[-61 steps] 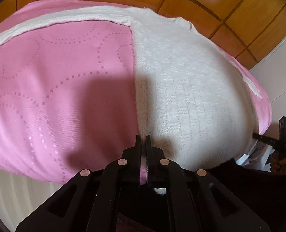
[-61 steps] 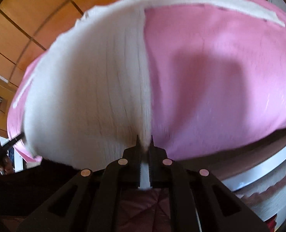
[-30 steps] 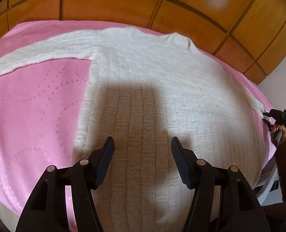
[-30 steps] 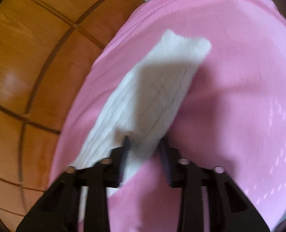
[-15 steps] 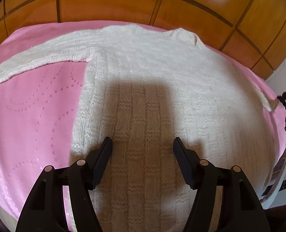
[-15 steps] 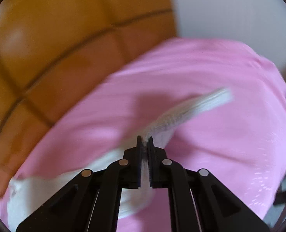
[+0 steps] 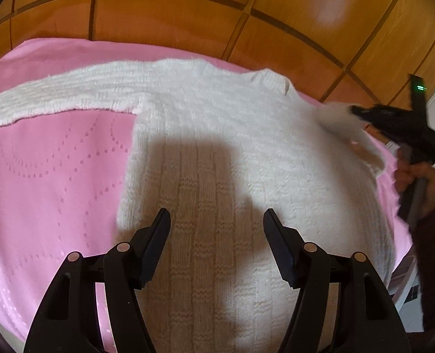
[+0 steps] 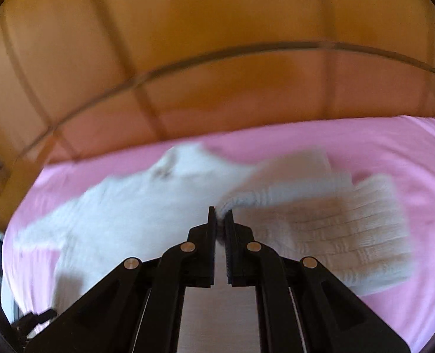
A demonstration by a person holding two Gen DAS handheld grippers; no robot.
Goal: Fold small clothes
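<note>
Pinching a sleeve of the white knit sweater [image 8: 147, 206] between nearly closed jaws, the right gripper [image 8: 220, 217] holds it lifted over the body of the garment. The left gripper [image 7: 216, 220] hangs above the hem, jaws wide. The sweater lies flat on a pink bedspread [image 7: 55, 176] beside wooden panelling [image 7: 188, 14].

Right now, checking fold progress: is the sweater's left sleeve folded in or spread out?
Spread: the left sleeve lies straight out from the sweater on the pink cover.
</note>
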